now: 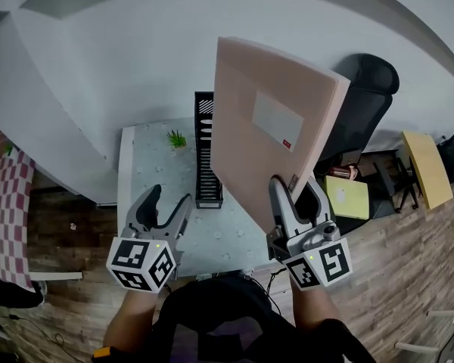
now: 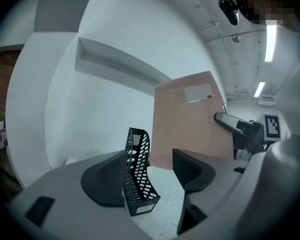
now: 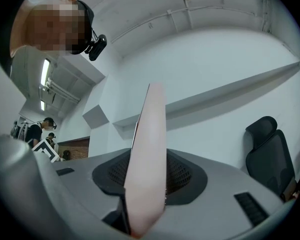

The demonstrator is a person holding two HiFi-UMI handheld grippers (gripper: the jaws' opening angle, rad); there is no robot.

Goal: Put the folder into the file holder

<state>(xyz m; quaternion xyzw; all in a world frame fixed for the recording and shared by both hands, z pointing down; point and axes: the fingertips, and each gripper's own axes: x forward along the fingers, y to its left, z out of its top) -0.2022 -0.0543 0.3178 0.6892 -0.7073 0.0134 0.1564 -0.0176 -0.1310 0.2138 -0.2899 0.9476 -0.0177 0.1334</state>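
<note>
One folder (image 1: 272, 119), one file holder (image 1: 206, 157), two claws.
Our right claw (image 1: 293, 191) grips the folder's edge; left claw (image 1: 169, 203) released, holder ahead.

black chair (image 1: 372, 89), green plant (image 1: 176, 138), yellow table (image 1: 427, 169)

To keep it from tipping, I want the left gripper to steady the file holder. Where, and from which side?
Probably the low near end of the file holder, across its narrow width, from the person's side. It stands upright and slim, and its open top is left free for the folder.
</note>
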